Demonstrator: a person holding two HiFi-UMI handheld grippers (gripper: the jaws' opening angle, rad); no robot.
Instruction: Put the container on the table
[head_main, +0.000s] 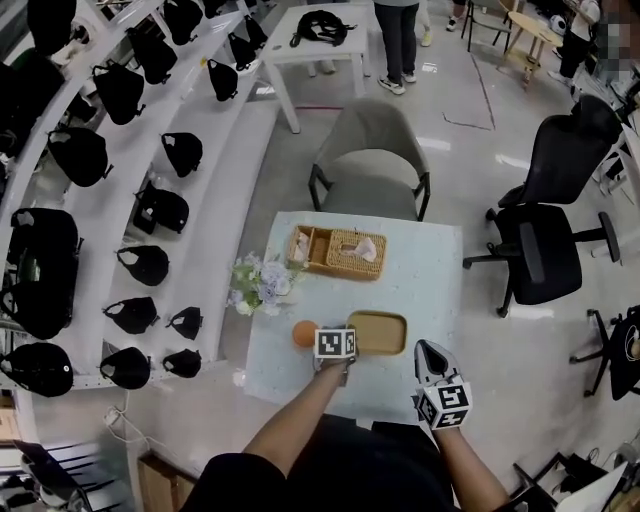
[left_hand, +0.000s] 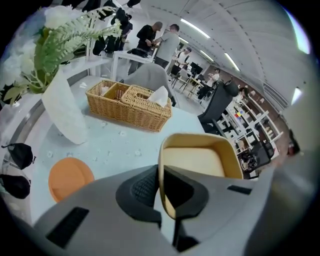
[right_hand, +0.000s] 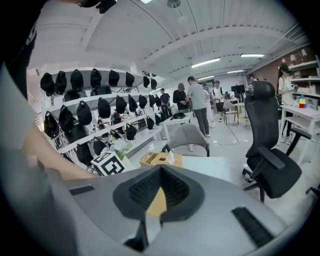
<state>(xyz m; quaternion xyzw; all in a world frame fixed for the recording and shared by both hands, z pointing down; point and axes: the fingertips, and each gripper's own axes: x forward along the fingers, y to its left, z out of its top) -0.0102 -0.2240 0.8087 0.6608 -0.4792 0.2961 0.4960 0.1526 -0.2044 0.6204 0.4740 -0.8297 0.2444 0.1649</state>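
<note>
1. Head view: the left tongs (head_main: 345, 350) pinch the container (head_main: 380, 332) by its left rim, so the open side faces up over the near part of the table (head_main: 430, 270). A disc (head_main: 304, 333) lies just left of them and a basket (head_main: 335, 252) sits well beyond. The right tongs (head_main: 428, 352) hang just right of the container, apart from it.
2. Left gripper view: the left tongs (left_hand: 161, 181) are clamped narrow on the thin wall of the container (left_hand: 200, 160). An edge grip keeps the base free to set down. I cannot tell whether it rests on the table yet.
3. Right gripper view: the right tongs (right_hand: 160, 169) are closed at the tips and empty. The container (right_hand: 157, 202) shows tan through the gap beyond them. I judge they stand by as a spare.
</note>
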